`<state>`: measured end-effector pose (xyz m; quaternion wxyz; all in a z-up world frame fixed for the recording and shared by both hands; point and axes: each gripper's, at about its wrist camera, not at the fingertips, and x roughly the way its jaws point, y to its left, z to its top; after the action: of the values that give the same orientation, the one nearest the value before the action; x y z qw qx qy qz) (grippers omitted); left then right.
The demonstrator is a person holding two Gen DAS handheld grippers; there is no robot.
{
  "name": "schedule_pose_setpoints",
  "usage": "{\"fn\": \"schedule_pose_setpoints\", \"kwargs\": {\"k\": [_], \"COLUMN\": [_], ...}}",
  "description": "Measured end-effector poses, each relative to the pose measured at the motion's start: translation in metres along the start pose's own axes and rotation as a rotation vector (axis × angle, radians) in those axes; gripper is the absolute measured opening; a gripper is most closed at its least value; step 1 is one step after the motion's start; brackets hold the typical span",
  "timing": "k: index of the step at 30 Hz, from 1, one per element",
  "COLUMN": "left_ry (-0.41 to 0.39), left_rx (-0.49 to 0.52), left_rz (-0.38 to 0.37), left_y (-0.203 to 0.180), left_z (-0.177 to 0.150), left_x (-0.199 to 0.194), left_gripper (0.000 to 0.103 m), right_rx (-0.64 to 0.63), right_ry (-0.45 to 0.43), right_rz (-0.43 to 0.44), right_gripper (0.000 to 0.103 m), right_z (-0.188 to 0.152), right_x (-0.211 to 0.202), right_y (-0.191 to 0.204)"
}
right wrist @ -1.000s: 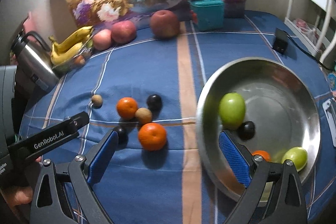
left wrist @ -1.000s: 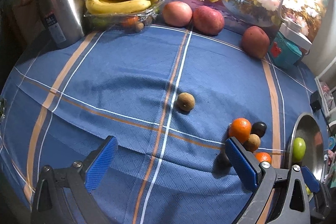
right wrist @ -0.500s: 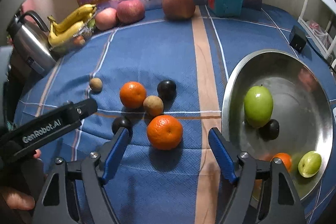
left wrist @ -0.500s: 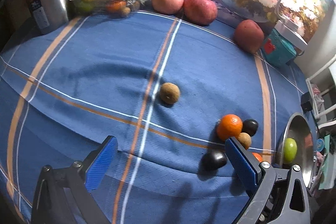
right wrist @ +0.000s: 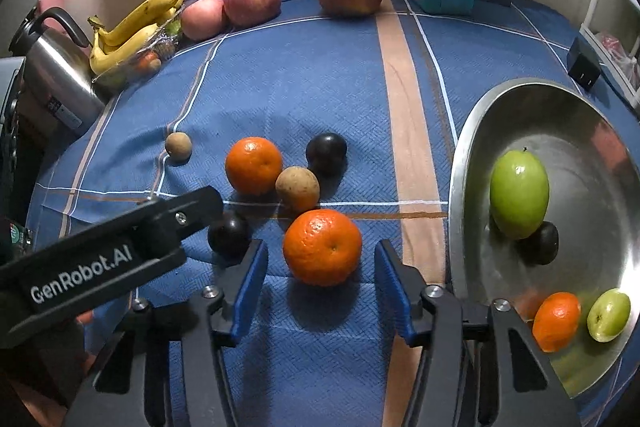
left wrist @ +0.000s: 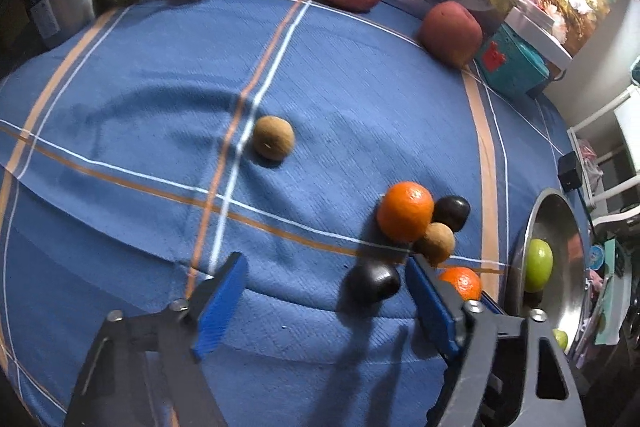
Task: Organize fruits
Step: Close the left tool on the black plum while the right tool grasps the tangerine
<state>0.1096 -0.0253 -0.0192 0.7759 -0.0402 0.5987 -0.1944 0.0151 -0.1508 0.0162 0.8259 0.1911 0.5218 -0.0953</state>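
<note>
Each gripper is built of black plastic arms with triangular cut-outs, pinned by silver round-headed screws. The left gripper (left wrist: 324, 303) and the right gripper (right wrist: 320, 285) are tipped with fingers (right wrist: 250, 287) faced in ribbed blue pads. White lettering — "GenRobot.AI" — is printed along the left gripper's black side.

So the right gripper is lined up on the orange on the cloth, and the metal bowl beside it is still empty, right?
Not empty. The right wrist view shows the metal bowl already holding two green fruits, a dark plum and a small orange. The right gripper is indeed lined up on the orange on the cloth.
</note>
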Motion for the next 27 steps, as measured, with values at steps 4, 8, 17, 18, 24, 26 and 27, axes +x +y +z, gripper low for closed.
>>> {"fn": "schedule_pose_setpoints", "kwargs": {"k": [4,8,17,18,24,26,27], "left_ry": [0.025,0.033,0.045,0.044,0.009,-0.008,-0.019], "left_rx": [-0.012,-0.003,-0.018,-0.024,-0.040,-0.053,-0.060], "left_rz": [-0.054,-0.074,-0.130,-0.135,-0.137,-0.132,-0.129], "left_y": [-0.006,-0.011,-0.019,-0.017,-0.007,-0.002,0.001], "left_z": [0.000,-0.001,-0.003,-0.003,-0.002,-0.002,0.000], "left_x": [0.004,0.005,0.007,0.006,-0.009,-0.017,-0.021], "left_gripper": [0.062,0.044,0.028,0.028,0.028,0.028,0.028], "right_rx": [-0.004,-0.001,0.012,0.013,0.014,0.016,0.016], "right_ry": [0.005,0.008,0.012,0.012,0.004,-0.006,-0.011], "right_rz": [0.000,0.007,0.018,0.020,0.027,0.033,0.033], "right_gripper": [0.043,0.041,0.041,0.041,0.040,0.040,0.040], "right_z": [-0.001,-0.003,-0.005,-0.005,-0.004,-0.003,-0.002], "right_x": [-0.001,-0.002,-0.004,-0.004,-0.007,-0.011,-0.013], "right_y": [-0.002,-0.004,-0.008,-0.009,-0.009,-0.009,-0.009]}}
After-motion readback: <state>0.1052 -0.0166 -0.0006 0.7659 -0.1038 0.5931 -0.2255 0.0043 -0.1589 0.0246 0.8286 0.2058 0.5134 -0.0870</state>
